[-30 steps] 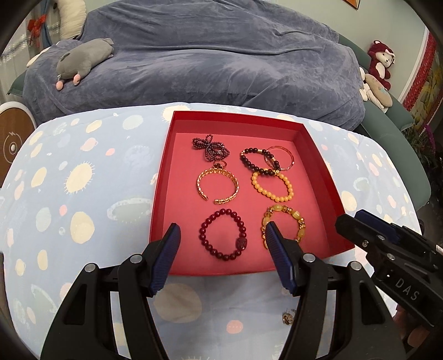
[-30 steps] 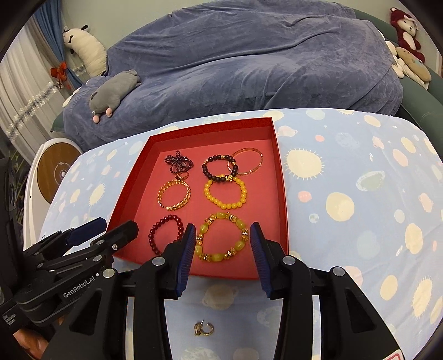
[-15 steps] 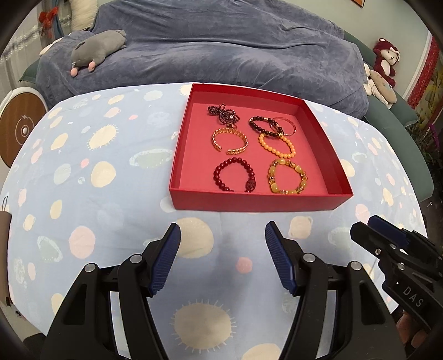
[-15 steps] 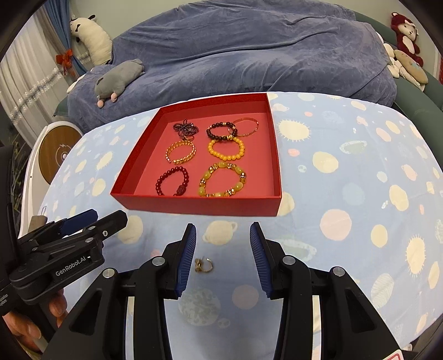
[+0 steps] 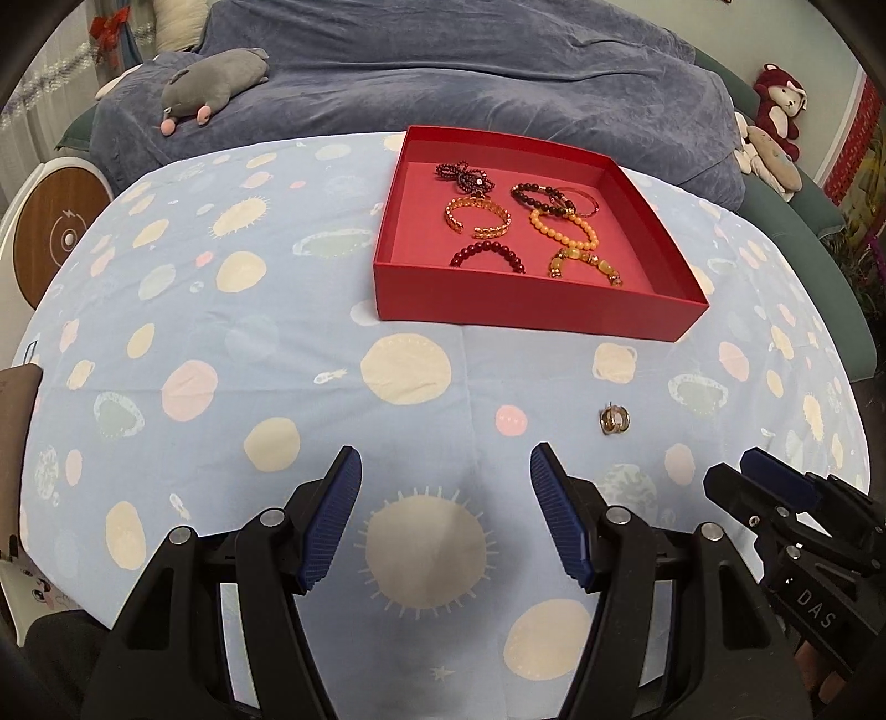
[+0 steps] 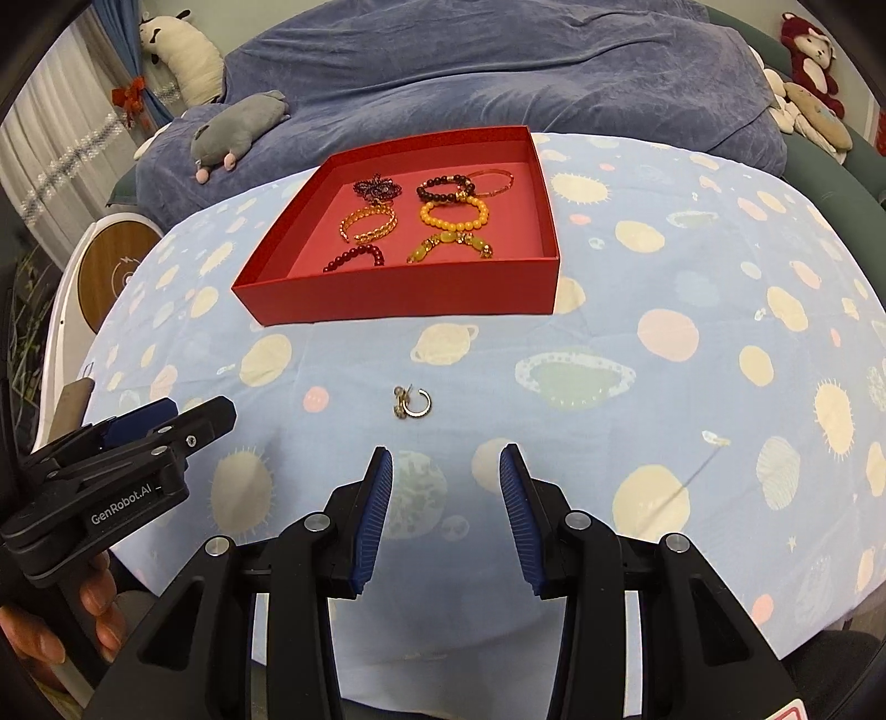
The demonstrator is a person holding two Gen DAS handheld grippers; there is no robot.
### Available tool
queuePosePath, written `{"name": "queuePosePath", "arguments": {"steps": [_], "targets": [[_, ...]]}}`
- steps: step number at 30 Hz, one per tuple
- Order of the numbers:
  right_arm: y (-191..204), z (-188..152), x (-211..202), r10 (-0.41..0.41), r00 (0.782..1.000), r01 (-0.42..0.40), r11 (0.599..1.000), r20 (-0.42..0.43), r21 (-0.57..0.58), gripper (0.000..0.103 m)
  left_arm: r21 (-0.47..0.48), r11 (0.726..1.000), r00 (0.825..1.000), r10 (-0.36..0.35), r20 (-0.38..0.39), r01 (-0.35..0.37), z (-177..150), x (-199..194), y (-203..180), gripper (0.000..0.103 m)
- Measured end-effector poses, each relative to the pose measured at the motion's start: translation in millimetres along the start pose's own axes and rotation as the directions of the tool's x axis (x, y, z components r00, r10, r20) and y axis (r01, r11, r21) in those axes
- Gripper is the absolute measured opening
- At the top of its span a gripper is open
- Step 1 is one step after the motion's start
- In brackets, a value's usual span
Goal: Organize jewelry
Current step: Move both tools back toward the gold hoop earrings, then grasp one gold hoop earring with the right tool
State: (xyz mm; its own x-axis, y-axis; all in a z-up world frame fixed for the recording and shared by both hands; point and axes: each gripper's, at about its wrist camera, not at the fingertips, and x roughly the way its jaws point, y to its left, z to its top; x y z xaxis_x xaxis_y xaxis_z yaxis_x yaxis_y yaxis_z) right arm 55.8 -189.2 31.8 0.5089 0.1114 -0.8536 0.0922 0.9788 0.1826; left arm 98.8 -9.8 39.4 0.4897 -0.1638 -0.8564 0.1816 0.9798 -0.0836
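Note:
A red tray (image 5: 526, 318) (image 6: 398, 299) sits toward the far side of the table and holds several bracelets: a dark red bead one (image 5: 487, 256), a yellow bead one (image 6: 454, 216), a gold cuff (image 5: 477, 217) and others. A small gold earring (image 5: 614, 420) (image 6: 412, 402) lies on the cloth in front of the tray. My left gripper (image 5: 446, 518) is open and empty, well short of the tray. My right gripper (image 6: 446, 512) is also open and empty, just behind the earring. Each gripper shows at the edge of the other's view.
The table wears a light blue cloth with planet prints (image 5: 249, 310). Behind it lies a blue-covered bed with a grey plush toy (image 5: 213, 83) and stuffed animals (image 6: 808, 50) at the right. A round wooden-faced object (image 5: 55, 238) stands at the left.
Both grippers have drawn back from over the tray toward the near table edge; the tray now looks smaller and farther. The earring has come into the left wrist view. Neither jaw opening has changed.

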Motion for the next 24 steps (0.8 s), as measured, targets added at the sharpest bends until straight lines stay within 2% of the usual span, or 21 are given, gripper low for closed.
{"name": "queuePosePath", "arguments": {"steps": [12,24], "targets": [[-6,-16,5,-0.007,1.000,0.007,1.000,-0.023,0.016,0.040,0.007,1.000,0.999,0.009,-0.030,-0.009,-25,5,-5,0.062],[-5,0,29,-0.013,0.999,0.013,1.000,-0.033,0.013,0.040,-0.002,1.000,0.998,0.023,-0.057,-0.023,-28,19,1,0.063]]}}
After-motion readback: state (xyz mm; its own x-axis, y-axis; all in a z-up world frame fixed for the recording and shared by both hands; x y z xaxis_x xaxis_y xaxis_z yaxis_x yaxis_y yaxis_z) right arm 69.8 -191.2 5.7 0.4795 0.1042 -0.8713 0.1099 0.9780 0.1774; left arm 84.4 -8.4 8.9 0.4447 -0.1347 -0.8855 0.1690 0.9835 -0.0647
